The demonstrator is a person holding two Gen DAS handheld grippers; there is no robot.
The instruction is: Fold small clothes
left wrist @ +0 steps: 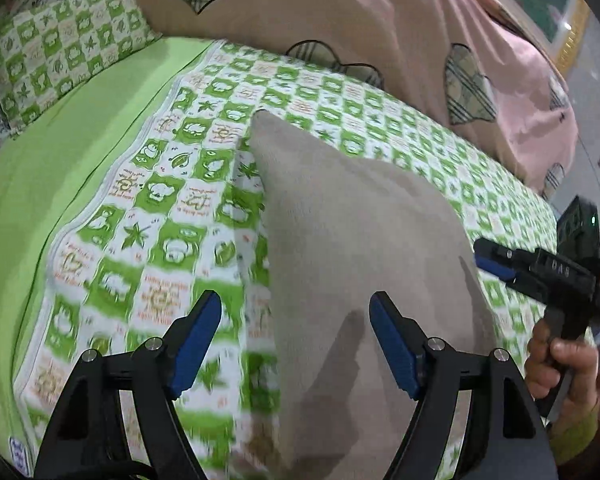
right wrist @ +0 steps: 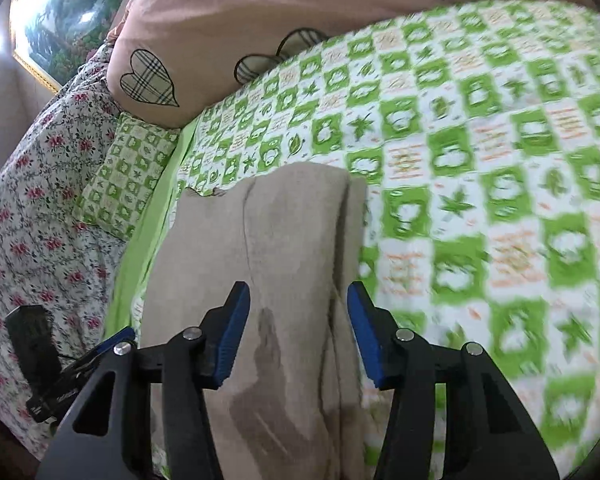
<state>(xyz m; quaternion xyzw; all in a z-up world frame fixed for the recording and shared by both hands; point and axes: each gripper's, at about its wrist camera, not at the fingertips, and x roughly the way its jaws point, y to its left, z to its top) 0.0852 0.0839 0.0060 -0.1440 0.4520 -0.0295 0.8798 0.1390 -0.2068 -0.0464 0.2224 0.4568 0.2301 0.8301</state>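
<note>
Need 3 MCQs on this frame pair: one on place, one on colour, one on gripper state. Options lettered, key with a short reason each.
1. Where does the beige garment lie?
A. on the green checked bedspread
B. on the floor
C. on a wooden table

2. What colour are the pads on the gripper fingers?
A. red
B. blue
C. yellow

3. What state is the right gripper in?
A. shut on the garment
B. shut on the pillow
C. open, above the garment

Key:
1 A, the checked bedspread shows all round the garment in both views.
2 B, blue pads line the fingers in both wrist views.
3 C, its jaws stand apart with the cloth visible between them; the left gripper is open too.
</note>
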